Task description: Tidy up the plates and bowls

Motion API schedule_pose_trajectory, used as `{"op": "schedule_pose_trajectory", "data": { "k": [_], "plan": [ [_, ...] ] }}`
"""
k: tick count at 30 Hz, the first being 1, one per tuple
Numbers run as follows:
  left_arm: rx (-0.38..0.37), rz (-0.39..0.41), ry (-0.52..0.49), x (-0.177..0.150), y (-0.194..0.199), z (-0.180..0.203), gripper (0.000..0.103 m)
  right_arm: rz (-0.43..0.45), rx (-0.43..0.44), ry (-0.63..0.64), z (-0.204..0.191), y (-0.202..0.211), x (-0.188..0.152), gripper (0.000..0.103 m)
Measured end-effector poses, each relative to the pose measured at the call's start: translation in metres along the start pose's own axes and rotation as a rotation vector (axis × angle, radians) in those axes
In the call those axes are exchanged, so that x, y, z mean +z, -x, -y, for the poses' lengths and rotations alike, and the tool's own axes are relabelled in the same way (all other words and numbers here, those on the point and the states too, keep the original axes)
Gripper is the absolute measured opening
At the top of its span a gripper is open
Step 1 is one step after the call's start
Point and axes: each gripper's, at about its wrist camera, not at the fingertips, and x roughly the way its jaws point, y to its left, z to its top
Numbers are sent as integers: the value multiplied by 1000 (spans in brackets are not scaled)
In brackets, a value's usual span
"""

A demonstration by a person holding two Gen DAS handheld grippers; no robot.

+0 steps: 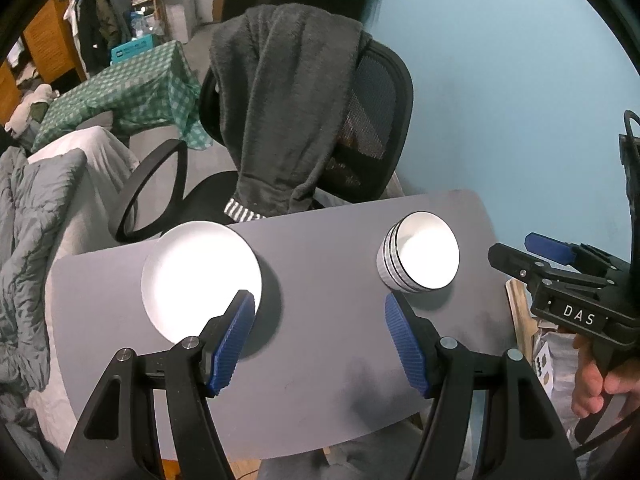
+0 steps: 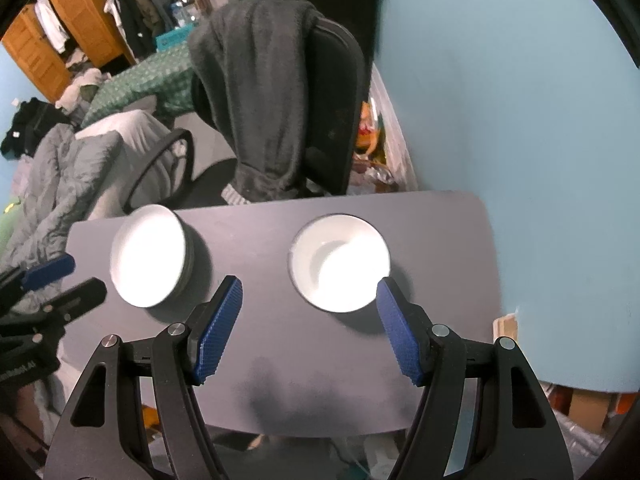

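Left gripper [image 1: 320, 312] and right gripper [image 2: 310, 300] both hang over the grey table [image 1: 320, 380], fingers spread wide, holding nothing. White plate [image 1: 200, 276] sits left on the table; striped bowl [image 1: 420, 256] sits right, well apart from it.

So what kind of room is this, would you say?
Most likely a bedroom or small studio, not a kitchen. A rumpled grey duvet lies beside the grey table, a wooden wardrobe stands behind with clothes hanging nearby, and an office chair carries a draped blanket.
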Motion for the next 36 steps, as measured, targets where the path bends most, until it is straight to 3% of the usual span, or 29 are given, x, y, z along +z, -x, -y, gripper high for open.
{"op": "schedule_pose_trajectory", "data": {
  "k": [18,36],
  "plan": [
    [-90,-201,10,28,-112,40,69,-140,65,-85,90,-74,12,69],
    [-107,-314,52,39,-194,65,69,-324,148,-98,116,-152,11,69]
  ]
}}
